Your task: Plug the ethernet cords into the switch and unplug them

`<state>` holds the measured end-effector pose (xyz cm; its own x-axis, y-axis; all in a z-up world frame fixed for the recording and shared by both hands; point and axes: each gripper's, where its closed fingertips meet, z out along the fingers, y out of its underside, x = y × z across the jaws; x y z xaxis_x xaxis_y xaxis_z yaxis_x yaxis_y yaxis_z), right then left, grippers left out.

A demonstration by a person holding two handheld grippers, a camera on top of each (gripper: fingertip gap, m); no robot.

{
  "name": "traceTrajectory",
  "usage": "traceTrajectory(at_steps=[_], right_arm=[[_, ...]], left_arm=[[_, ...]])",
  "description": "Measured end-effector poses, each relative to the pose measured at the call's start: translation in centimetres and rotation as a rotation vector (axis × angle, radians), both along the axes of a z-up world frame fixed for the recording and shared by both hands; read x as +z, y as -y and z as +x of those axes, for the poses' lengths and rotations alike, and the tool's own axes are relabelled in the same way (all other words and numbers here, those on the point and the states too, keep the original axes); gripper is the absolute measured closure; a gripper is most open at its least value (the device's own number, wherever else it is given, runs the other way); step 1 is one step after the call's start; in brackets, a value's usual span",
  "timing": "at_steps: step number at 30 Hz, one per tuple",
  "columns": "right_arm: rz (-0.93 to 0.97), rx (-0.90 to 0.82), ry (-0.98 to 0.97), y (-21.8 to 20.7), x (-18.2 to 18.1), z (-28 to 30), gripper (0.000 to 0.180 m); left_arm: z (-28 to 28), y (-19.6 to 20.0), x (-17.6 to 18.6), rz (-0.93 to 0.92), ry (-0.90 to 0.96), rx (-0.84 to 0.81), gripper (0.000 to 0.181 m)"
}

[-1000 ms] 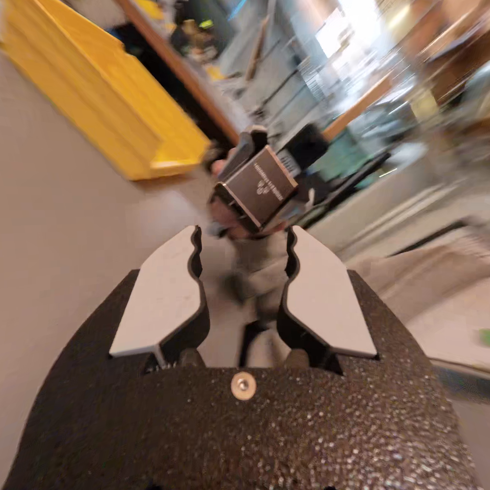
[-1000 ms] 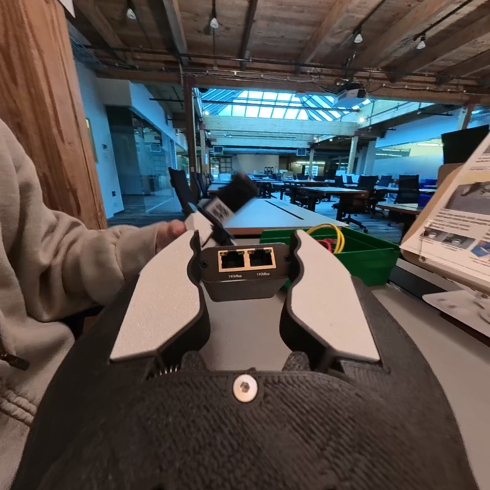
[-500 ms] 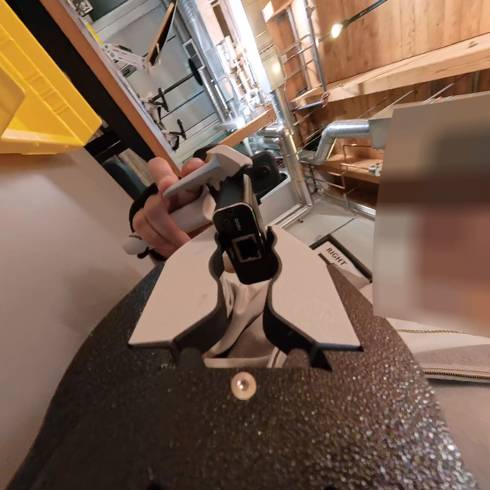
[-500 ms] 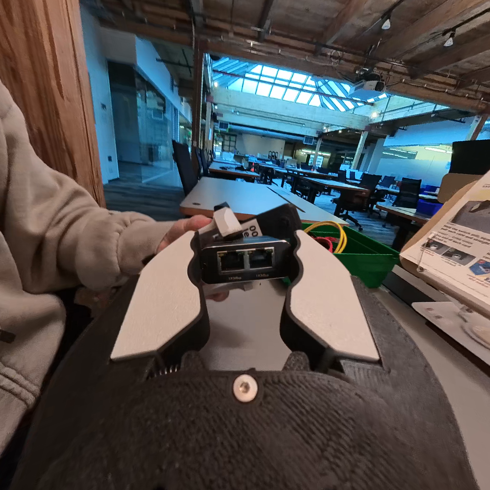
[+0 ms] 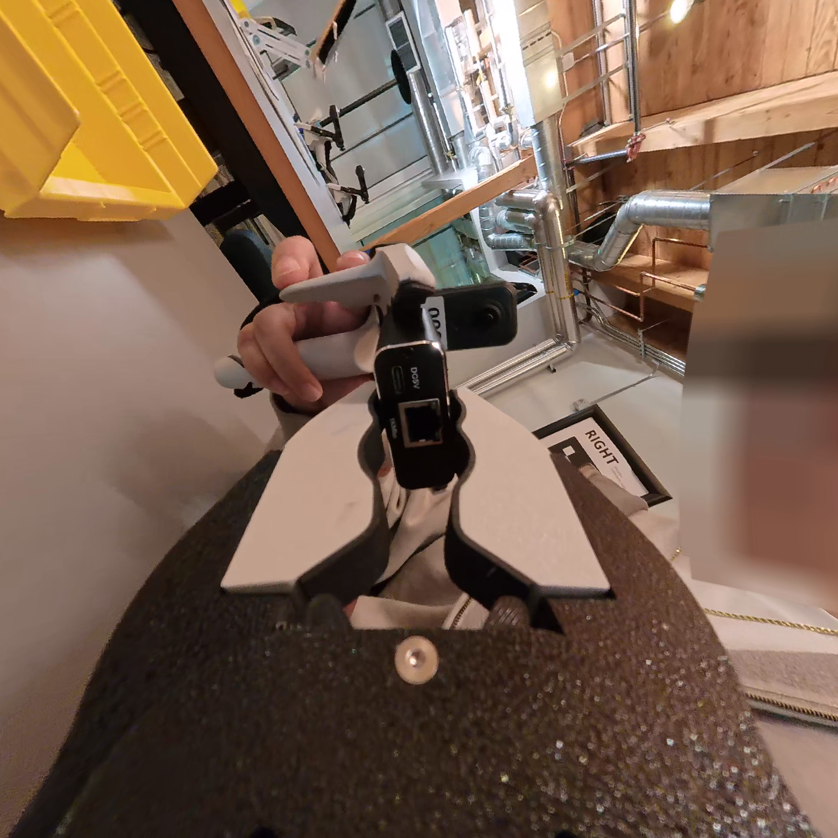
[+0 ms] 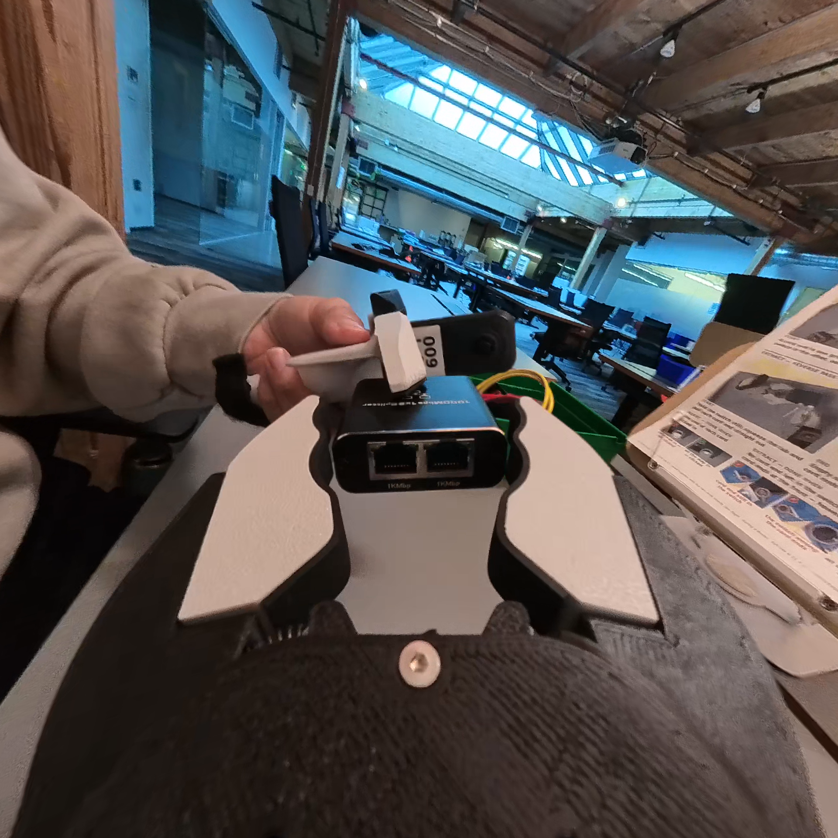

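Observation:
The switch (image 5: pixel 415 431) is a small black box. My left gripper (image 5: pixel 417 446) is shut on it, with its single empty port facing the camera. In the right wrist view the switch (image 6: pixel 417 453) shows two empty ports. My right gripper (image 6: pixel 417 453) stands around it with its jaws slightly open and a thin gap on each side. The left gripper's white finger (image 6: pixel 399 362) presses on the switch's top there. Yellow and red ethernet cords (image 6: pixel 512 385) lie in a green bin (image 6: pixel 585 426) behind the switch.
A yellow bin (image 5: pixel 90 113) stands on the grey table (image 5: pixel 90 408) at the upper left. A propped instruction board (image 6: pixel 748 431) stands at the right of the table (image 6: pixel 417 567). A framed card (image 5: pixel 603 458) lies near it. A person's sleeve (image 6: pixel 90 317) crosses the left. My two grippers' fingertips are within a few centimetres of each other.
My left gripper has swung in and shut on the switch, which the right gripper was holding. The right jaws have since opened a little around it.

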<state>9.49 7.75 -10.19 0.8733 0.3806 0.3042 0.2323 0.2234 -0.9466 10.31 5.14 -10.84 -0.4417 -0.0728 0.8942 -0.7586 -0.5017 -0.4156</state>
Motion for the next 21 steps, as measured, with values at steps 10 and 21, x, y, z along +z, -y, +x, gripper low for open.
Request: traceTrajectory(at_steps=[10, 21], right_arm=[[-0.073, -0.076, 0.089, -1.1, -1.6, 0.3, 0.103], [-0.061, 0.002, -0.002, -0.8, -1.1, -0.6, 0.104]], left_arm=[[0.4, 0.4, -0.8, 0.095, -0.039, 0.013, 0.156], [0.0, 0.3, -0.5, 0.087, -0.043, 0.019, 0.156]])
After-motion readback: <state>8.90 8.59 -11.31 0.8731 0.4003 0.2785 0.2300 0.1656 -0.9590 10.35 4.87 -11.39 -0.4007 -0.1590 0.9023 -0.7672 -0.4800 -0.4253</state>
